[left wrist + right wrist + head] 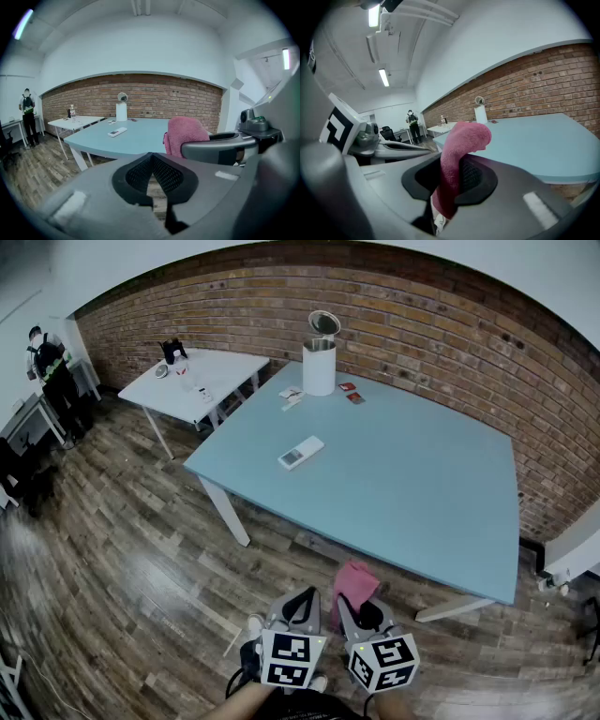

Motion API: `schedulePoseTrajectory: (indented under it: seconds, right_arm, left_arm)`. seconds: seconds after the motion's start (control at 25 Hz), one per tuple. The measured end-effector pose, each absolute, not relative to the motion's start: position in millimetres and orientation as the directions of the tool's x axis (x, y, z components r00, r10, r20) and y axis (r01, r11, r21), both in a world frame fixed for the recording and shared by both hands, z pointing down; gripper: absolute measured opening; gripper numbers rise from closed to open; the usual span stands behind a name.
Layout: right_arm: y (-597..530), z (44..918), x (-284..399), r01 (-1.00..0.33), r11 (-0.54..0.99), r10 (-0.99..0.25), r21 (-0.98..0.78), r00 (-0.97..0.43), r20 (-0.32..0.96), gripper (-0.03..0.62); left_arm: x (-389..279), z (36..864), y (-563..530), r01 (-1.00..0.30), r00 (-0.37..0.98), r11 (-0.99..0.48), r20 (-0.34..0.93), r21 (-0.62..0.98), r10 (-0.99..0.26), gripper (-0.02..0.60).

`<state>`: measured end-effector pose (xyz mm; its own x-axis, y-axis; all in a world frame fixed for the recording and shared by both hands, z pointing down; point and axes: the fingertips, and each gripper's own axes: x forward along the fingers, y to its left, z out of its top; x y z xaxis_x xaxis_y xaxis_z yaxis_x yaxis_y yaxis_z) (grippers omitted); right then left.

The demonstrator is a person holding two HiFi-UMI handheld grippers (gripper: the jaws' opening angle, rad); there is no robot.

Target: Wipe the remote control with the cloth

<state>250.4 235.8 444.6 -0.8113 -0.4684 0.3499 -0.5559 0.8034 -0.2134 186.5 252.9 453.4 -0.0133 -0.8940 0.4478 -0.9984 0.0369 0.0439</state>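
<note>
A white remote control (pixel 300 454) lies on the light blue table (pixel 412 493), toward its far left part; the left gripper view shows the remote control (pixel 117 132) small and far off. My right gripper (pixel 352 607) is shut on a pink cloth (pixel 354 580), which sticks up from between its jaws, the cloth (pixel 457 159) filling the middle of the right gripper view. My left gripper (pixel 302 602) hangs beside it, shut with nothing in it; its pads (pixel 161 174) meet. Both grippers are held over the floor, short of the table's near edge.
A white kettle (pixel 320 354) with its lid up, some small cards and red items stand at the table's far side. A white side table (pixel 192 376) with small objects stands at the left. A person (pixel 49 367) stands far left. Brick wall behind; wooden floor below.
</note>
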Motion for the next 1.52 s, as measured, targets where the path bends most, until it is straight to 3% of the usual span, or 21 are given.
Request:
schedulePoseTrajectory:
  seconds: [0.76,1.52]
  right_arm:
    - [191,460,195,-0.588,0.784,-0.487,-0.202,-0.783,0.388,0.078]
    - [134,446,43,-0.682,0.714,-0.576,-0.162,-0.703,0.418,0.078]
  left_arm:
    - [129,469,206,-0.997,0.032,0.002,0.471,0.072,-0.882,0.001]
    - [-24,460,137,-0.989,0.149,-0.126,0.466,0.081,-0.872,0.002]
